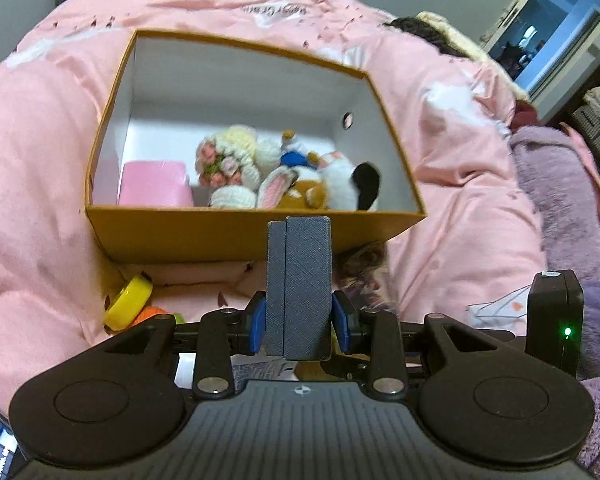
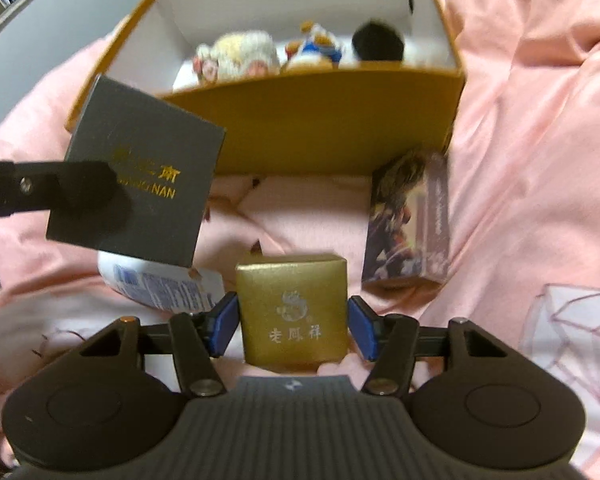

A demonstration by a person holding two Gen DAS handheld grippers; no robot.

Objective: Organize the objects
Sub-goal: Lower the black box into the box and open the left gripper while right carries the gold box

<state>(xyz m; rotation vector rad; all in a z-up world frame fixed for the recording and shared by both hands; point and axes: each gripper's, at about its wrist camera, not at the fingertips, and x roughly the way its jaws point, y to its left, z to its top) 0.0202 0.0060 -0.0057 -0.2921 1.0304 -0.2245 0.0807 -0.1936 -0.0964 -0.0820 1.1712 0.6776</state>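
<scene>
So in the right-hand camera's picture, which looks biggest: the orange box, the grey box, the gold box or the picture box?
As they look in that view, largest first:
1. orange box
2. grey box, though it is raised nearer the camera
3. gold box and picture box: too alike to rank, and the gold one is nearer.

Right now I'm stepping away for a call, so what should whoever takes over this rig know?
Left tool: shut on the grey box, held up in front of the orange box.
Right tool: open around the gold box, not visibly clamped.
Done: plush toys and pink box are inside the orange box.
Left: grey box, gold box, picture box, white bottle, yellow ring.
</scene>
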